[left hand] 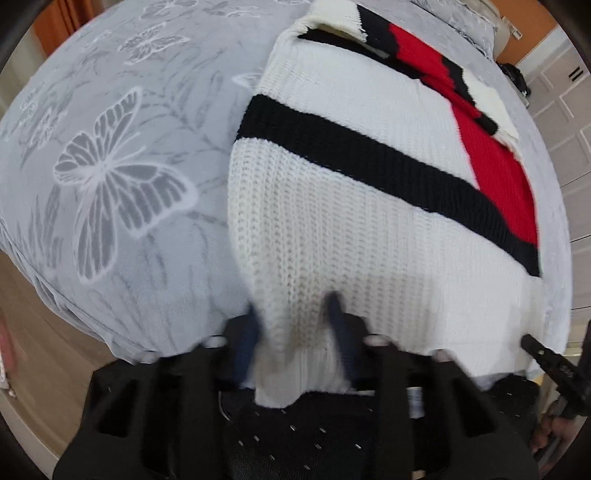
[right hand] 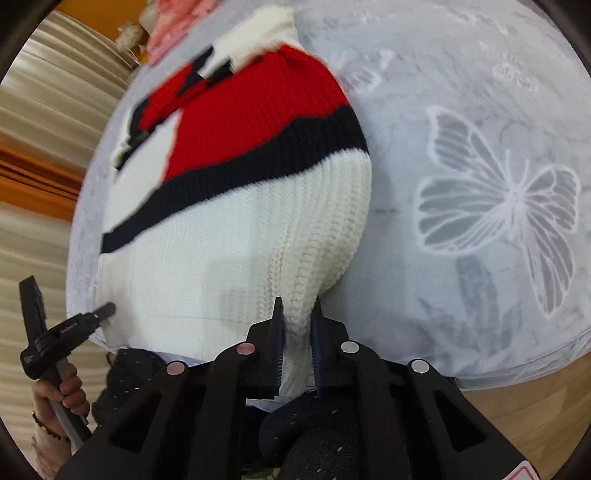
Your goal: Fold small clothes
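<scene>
A white knit sweater [left hand: 351, 229] with a black diagonal stripe and a red panel lies flat on a grey bedspread [left hand: 110, 147] printed with butterflies. In the left wrist view my left gripper [left hand: 291, 310] is shut on the sweater's near left corner, white knit bunched between its blue pads. In the right wrist view my right gripper [right hand: 297, 310] pinches the near right corner of the sweater [right hand: 240, 221], the fabric squeezed tight between its fingers. Each gripper shows in the other's view: the left gripper [right hand: 105, 310] with a hand under it, the right gripper [left hand: 532, 343] at the sweater's hem.
The bedspread [right hand: 461, 166] runs wide on both sides of the sweater. Pink clothes [right hand: 170, 33] lie at the bed's far end. Wooden floor [right hand: 517, 413] shows past the near bed edge. A white panelled door [left hand: 569, 110] stands to the right, a pale curtain [right hand: 44, 92] to the left.
</scene>
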Tool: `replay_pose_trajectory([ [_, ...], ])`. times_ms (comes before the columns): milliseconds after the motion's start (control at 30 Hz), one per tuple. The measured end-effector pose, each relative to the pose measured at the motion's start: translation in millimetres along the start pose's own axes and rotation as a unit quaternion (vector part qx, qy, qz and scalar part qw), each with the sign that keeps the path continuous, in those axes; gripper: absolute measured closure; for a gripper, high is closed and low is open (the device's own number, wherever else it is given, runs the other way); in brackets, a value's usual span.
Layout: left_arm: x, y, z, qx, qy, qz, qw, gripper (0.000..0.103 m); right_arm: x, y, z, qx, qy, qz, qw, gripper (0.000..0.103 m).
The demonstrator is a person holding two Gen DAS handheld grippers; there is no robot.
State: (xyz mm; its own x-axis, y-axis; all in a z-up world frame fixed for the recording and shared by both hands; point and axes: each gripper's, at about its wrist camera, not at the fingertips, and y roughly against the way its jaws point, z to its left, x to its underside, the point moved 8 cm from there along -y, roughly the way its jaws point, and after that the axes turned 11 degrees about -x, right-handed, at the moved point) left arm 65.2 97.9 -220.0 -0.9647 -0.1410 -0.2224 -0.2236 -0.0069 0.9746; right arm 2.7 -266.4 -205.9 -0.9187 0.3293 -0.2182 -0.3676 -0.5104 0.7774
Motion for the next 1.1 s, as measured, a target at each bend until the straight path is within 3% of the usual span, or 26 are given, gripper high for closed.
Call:
replay_pose_trajectory([
  [100, 1.3, 16.0, 3.5, 0.036, 0.024, 0.001, 0.9991, 0.094, -0.5, 24.8, 16.0, -0.015, 0.025, -0.030, 0.999, 0.092],
  [233, 11.1, 56.3, 10.4, 0.089, 0.037, -0.019, 0.9951, 0.095, 6.7, 70.3, 29.3, -0.026, 0.056, -0.063, 0.996, 0.093],
  [400, 31.6, 106.1, 19.5, 0.127, 0.025, -0.042, 0.9907, 0.095, 26.1, 119.5, 26.0, -0.032, 0.071, -0.078, 0.994, 0.094],
  [600, 86.7, 138.4, 25.3, 0.145, 0.007, -0.027, 0.9891, 0.095, 83.0, 153.3, 28.8, -0.045, 0.074, -0.058, 0.995, 0.098],
  [733, 131.4, 171.0, 33.0, 0.157, 0.001, -0.021, 0.9874, 0.103, 117.6, 185.0, 39.4, -0.070, 0.065, -0.059, 0.994, 0.102],
  [800, 136.1, 190.6, 34.7, 0.169, 0.002, -0.037, 0.9850, 0.103, 114.8, 191.5, 47.5, -0.071, 0.079, -0.062, 0.992, 0.103],
  [900, 125.4, 190.2, 31.5, 0.152, -0.008, -0.055, 0.9868, 0.103, 103.5, 176.5, 42.9, -0.036, 0.104, -0.048, 0.993, 0.102],
  [933, 119.4, 173.4, 30.8, 0.135, -0.001, -0.040, 0.9900, 0.101, 98.9, 167.3, 36.1, -0.012, 0.106, -0.044, 0.993, 0.097],
  [1000, 114.7, 149.6, 32.1, 0.127, 0.026, -0.004, 0.9915, 0.082, 93.9, 158.0, 30.2, 0.014, 0.113, -0.048, 0.992, 0.082],
  [1033, 112.2, 138.4, 34.0, 0.124, 0.047, 0.012, 0.9911, 0.063, 92.6, 152.7, 28.6, 0.023, 0.115, -0.042, 0.992, 0.058],
  [1067, 110.2, 132.3, 34.6, 0.128, 0.066, 0.017, 0.9894, 0.052, 89.8, 144.8, 24.9, 0.041, 0.112, -0.036, 0.992, 0.048],
  [1100, 108.3, 128.0, 34.2, 0.133, 0.081, 0.019, 0.9876, 0.050, 88.3, 140.9, 22.9, 0.047, 0.111, -0.036, 0.992, 0.044],
])
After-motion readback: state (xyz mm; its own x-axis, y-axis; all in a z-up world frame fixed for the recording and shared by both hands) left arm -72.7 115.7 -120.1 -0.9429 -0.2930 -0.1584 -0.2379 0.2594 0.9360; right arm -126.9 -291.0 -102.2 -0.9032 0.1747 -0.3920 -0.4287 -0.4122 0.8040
